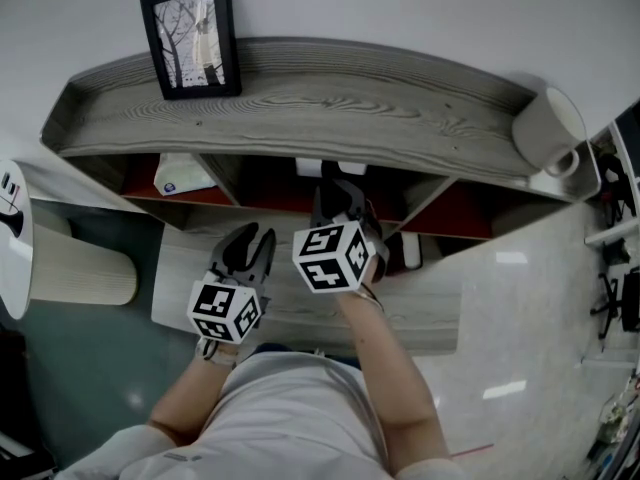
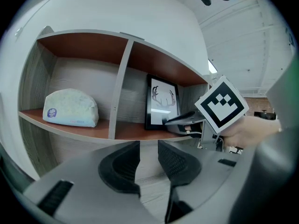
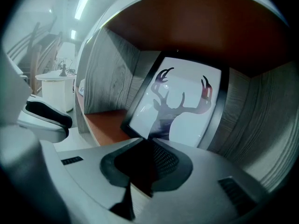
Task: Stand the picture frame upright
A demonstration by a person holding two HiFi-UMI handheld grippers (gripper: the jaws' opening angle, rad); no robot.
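Observation:
A black picture frame [image 3: 187, 101] with a deer-antler print stands nearly upright, leaning back a little, in the middle compartment of the shelf [image 1: 350, 108]. My right gripper [image 3: 148, 146] is shut on its lower edge. The left gripper view shows the same frame [image 2: 161, 101] with the right gripper [image 2: 180, 121] at its bottom right corner. In the head view the right gripper [image 1: 335, 193] reaches under the shelf top, which hides the frame. My left gripper [image 1: 252, 243] hangs back in front of the shelf. Its jaws [image 2: 148, 146] are open and hold nothing.
A second black frame [image 1: 190, 38] with a tree picture stands upright on the shelf top at the left. A white mug [image 1: 550, 133] lies at the shelf's right end. A tissue pack [image 2: 70, 108] fills the left compartment, behind a grey divider [image 2: 119, 87].

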